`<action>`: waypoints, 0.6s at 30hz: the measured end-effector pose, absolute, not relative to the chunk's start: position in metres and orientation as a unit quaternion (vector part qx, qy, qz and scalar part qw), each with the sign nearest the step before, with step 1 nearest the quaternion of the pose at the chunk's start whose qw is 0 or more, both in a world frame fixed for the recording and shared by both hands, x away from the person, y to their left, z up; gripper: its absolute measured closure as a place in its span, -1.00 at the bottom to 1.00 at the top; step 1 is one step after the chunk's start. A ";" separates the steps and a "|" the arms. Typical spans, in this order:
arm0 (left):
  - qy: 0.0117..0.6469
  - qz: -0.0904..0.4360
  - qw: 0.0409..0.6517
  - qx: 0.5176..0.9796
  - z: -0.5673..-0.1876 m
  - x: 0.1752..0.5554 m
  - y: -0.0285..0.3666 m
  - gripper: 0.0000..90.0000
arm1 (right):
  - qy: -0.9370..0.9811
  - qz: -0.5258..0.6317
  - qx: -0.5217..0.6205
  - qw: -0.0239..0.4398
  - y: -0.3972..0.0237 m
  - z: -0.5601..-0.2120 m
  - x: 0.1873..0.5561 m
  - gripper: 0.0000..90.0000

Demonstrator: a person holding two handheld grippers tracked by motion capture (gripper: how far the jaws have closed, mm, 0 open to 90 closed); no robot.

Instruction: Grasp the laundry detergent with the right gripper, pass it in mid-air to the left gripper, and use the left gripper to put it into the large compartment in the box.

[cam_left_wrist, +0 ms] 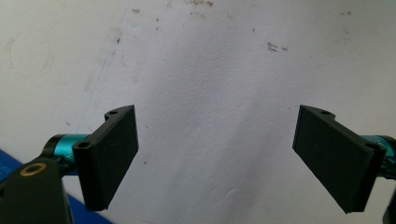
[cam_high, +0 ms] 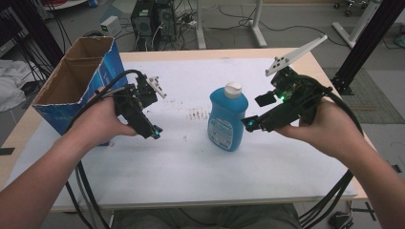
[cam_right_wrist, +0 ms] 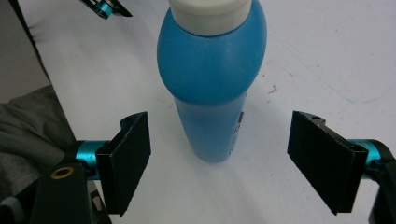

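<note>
Upright blue bottle (cam_right_wrist: 210,84) ahead between the right gripper's (cam_right_wrist: 219,163) spread fingers, seemingly untouched.

No text, brand or number can be read. The blue bottle (cam_high: 228,119), just left of the right tongs (cam_high: 249,125), carries a pale label whose print is too blurred to make out. The blue cardboard box (cam_high: 71,90), behind and left of the left tongs (cam_high: 155,133), shows faint lettering low on its side, also unreadable.
</note>
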State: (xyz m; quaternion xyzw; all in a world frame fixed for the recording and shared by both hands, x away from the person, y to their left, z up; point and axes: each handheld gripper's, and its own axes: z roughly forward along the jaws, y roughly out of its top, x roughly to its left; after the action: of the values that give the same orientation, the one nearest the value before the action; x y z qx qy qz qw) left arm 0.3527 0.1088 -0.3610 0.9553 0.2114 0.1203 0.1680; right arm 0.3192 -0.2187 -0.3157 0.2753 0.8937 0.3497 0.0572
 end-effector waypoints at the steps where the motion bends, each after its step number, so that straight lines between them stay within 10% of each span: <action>1: 0.212 0.121 0.168 0.955 -0.361 0.353 0.109 -0.68 | 0.893 0.349 0.277 0.058 -0.218 -0.317 0.319 -0.54; 18: 0.217 0.122 0.172 0.953 -0.359 0.353 0.114 -0.68 | 0.892 0.342 0.287 0.073 -0.199 -0.344 0.318 -0.54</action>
State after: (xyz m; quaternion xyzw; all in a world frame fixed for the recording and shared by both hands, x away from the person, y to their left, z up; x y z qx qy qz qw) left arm 0.3534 0.1141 -0.3587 0.9531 0.2172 0.1222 0.1718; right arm 0.3180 -0.1994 -0.3438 0.2867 0.8919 0.3422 0.0726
